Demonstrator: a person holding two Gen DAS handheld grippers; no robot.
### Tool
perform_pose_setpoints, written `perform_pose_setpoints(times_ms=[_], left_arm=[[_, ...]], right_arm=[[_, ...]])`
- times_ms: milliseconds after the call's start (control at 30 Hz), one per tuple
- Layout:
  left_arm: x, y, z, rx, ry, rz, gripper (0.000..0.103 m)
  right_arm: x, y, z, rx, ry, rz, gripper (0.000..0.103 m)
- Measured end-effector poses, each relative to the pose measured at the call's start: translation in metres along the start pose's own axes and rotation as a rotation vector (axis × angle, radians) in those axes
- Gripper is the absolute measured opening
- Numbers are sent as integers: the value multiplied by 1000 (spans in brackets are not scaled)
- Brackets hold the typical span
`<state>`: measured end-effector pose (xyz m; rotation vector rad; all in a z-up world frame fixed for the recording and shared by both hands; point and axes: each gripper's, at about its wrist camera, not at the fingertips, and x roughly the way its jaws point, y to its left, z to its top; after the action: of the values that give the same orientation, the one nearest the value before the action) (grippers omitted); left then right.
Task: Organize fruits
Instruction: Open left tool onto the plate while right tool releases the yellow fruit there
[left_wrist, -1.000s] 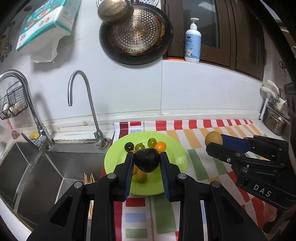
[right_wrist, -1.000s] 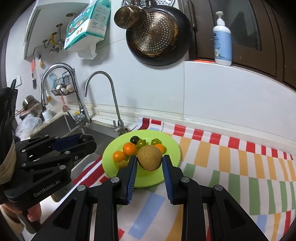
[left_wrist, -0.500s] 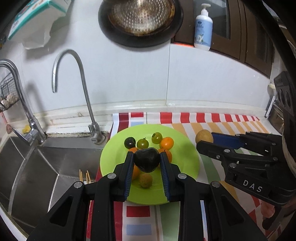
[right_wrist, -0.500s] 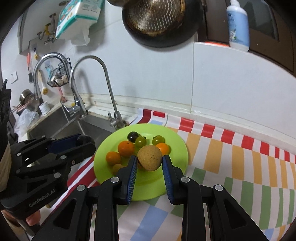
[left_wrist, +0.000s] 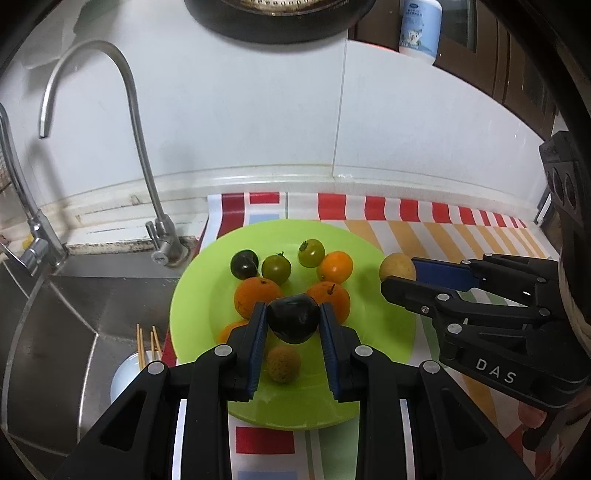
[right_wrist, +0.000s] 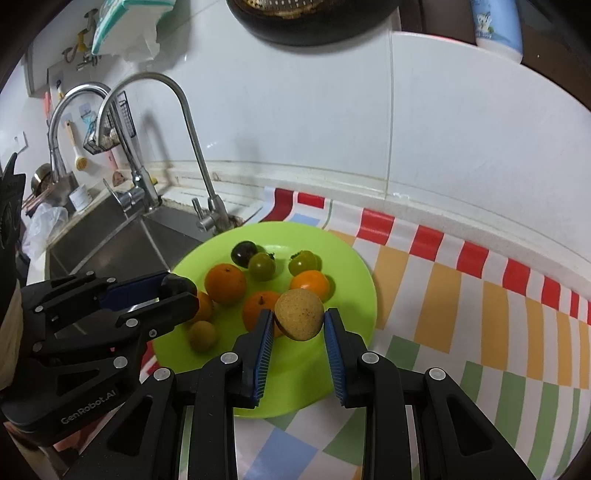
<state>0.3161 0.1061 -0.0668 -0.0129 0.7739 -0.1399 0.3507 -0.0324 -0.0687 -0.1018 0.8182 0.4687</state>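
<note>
A green plate (left_wrist: 384, 332) (right_wrist: 354, 280) lies on the striped mat and holds several small fruits: oranges, green tomatoes and a dark plum. My left gripper (left_wrist: 293, 323) is shut on a dark plum (left_wrist: 293, 321) and holds it above the plate's middle; it also shows in the right wrist view (right_wrist: 177, 291). My right gripper (right_wrist: 299, 325) is shut on a tan round fruit (right_wrist: 299, 319) above the plate's right side. It shows in the left wrist view (left_wrist: 399, 275) with the tan fruit (left_wrist: 395, 266) at the plate's right rim.
A steel sink (left_wrist: 55, 332) with two taps (left_wrist: 147, 177) lies left of the plate. A white cup with wooden sticks (left_wrist: 127, 373) stands in the sink by the plate. The striped mat (right_wrist: 480, 314) runs right. A white tiled wall (left_wrist: 295, 129) stands behind.
Both grippers have moved forward and lower toward the plate, each still holding its fruit. The plate looks larger and nearer.
</note>
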Motion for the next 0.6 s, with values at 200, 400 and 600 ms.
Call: perform_pose_setpoints(times_ms=[200, 400, 600], left_arm=[[11, -3, 0, 7, 24, -9, 28], [5, 0, -1, 6, 16, 7, 40], [-25, 3, -5, -7, -25, 55, 48]], right_arm=[[14, -6, -2, 5, 28, 3, 29], [22, -9, -2, 18, 37, 11, 33], [3, -9, -6, 48, 3, -22, 47]])
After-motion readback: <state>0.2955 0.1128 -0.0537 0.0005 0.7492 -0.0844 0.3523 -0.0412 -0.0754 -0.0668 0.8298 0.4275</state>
